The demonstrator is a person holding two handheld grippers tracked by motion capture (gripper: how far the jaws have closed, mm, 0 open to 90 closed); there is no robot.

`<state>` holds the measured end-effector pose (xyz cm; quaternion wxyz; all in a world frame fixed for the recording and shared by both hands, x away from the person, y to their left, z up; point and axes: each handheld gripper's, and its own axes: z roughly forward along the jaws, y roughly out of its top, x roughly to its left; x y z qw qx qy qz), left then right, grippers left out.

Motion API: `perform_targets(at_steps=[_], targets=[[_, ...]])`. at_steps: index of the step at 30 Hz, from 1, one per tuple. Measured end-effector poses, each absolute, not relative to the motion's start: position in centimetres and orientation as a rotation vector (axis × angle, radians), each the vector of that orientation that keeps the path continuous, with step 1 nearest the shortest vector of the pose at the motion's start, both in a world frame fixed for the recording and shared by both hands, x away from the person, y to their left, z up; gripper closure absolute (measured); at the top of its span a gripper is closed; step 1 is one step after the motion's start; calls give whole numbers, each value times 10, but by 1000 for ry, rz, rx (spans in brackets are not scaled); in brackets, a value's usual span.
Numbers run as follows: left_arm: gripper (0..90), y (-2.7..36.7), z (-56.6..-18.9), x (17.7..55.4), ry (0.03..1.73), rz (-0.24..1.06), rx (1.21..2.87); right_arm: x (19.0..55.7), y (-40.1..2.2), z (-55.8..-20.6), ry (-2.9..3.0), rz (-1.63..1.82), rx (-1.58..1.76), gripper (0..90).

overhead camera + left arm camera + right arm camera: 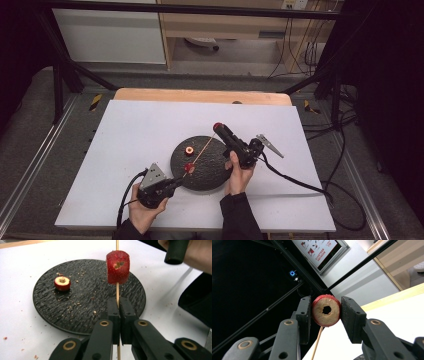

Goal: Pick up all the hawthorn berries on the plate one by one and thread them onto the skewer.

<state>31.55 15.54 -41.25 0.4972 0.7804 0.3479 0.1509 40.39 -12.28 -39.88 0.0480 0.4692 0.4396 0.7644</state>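
Left gripper [119, 315] clamped on skewer [200, 152], which slants far-right over the black plate [212, 177] toward right gripper [325, 312] pinching a cored fruit piece [326, 310] at its far tip.

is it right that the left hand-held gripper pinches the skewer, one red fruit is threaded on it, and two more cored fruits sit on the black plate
Not quite: one cored fruit sits on the black plate, as the left gripper view shows. The rest holds: the left hand-held gripper pinches the skewer, with one red fruit threaded on it.
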Motion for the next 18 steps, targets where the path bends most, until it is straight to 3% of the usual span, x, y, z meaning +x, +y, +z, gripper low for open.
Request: perform_targets(at_steps=[18], targets=[[882,136,-406,326,879,376,1859,400,-116,-409,1378,2330,1449,620]])
